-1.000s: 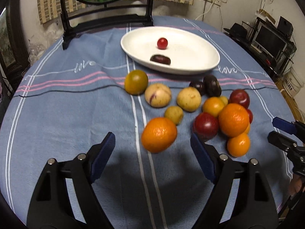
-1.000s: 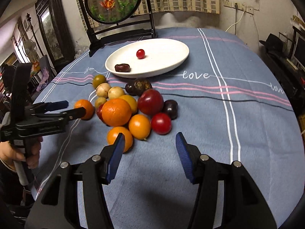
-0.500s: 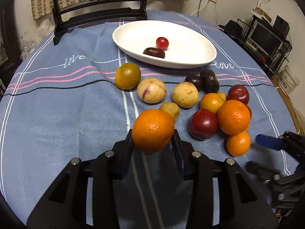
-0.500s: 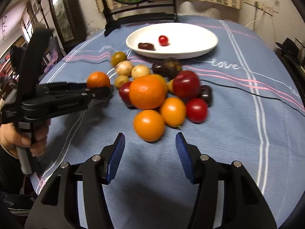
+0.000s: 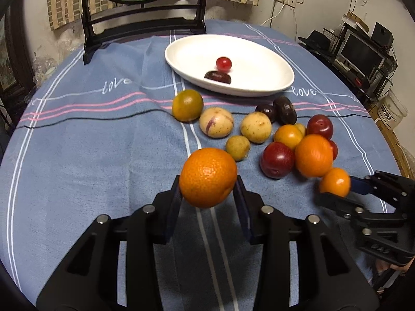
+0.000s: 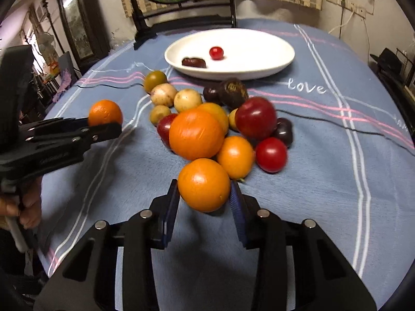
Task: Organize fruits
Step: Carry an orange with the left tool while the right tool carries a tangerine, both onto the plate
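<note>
My left gripper (image 5: 207, 181) is shut on a large orange (image 5: 208, 177), held just above the blue cloth; the right wrist view shows it at the left (image 6: 105, 112). My right gripper (image 6: 204, 197) has its jaws closing, and both pads touch the sides of a smaller orange (image 6: 204, 185) at the near edge of the fruit pile. The pile (image 6: 196, 134) holds oranges, red plums, yellowish fruits and dark ones. Behind it a white oval plate (image 5: 259, 59) carries a red cherry tomato (image 5: 223, 63) and a dark date (image 5: 218, 77).
A black stand with a round fish picture (image 5: 142, 23) rises at the table's far edge. Shelves with a monitor (image 5: 363, 51) stand off the right side. A person's hand (image 6: 28, 204) holds the left gripper's handle. Bare cloth lies left of the fruit.
The left gripper closed on the large orange and raised it a little. The right gripper moved in on the smaller orange and its jaws came together around it.
</note>
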{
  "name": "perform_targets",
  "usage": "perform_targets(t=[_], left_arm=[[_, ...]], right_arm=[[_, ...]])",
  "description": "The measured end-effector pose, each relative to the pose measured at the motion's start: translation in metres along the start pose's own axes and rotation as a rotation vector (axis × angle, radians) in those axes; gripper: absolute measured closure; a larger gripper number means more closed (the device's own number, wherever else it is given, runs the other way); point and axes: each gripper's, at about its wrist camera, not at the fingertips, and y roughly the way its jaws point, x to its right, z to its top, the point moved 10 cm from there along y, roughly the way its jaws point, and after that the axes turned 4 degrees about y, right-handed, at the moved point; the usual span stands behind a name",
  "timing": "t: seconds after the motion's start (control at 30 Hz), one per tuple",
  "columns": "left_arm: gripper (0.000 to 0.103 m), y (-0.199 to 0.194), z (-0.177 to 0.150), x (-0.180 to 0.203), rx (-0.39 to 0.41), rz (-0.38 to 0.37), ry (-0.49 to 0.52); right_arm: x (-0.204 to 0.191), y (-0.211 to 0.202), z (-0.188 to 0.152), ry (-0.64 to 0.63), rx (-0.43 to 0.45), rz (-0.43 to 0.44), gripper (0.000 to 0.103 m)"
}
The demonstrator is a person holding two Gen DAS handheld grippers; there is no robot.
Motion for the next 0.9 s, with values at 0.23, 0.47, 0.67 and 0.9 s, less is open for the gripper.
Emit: perform_targets(t=[0.23, 0.47, 0.67, 0.9], left_arm=[[0.063, -0.02, 0.04, 0.017, 0.058, -0.019, 0.052], [0.063, -0.004, 0.1, 0.024, 0.095, -0.011, 0.059], [0.063, 0.04, 0.14, 0.007, 0.072, 0.029, 0.034], [0.063, 0.096, 0.158, -0.012, 0.003, 0.053, 0.013]], right_arm=[[0.017, -0.045, 0.043, -0.005, 0.156, -0.016, 0.064], [0.025, -0.038, 0.111, -0.044, 0.241, -0.023, 0.064], [0.026, 0.01, 0.147, -0.093, 0.203, -0.047, 0.064], [0.039, 0.064, 0.162, -0.12, 0.119, -0.086, 0.064]])
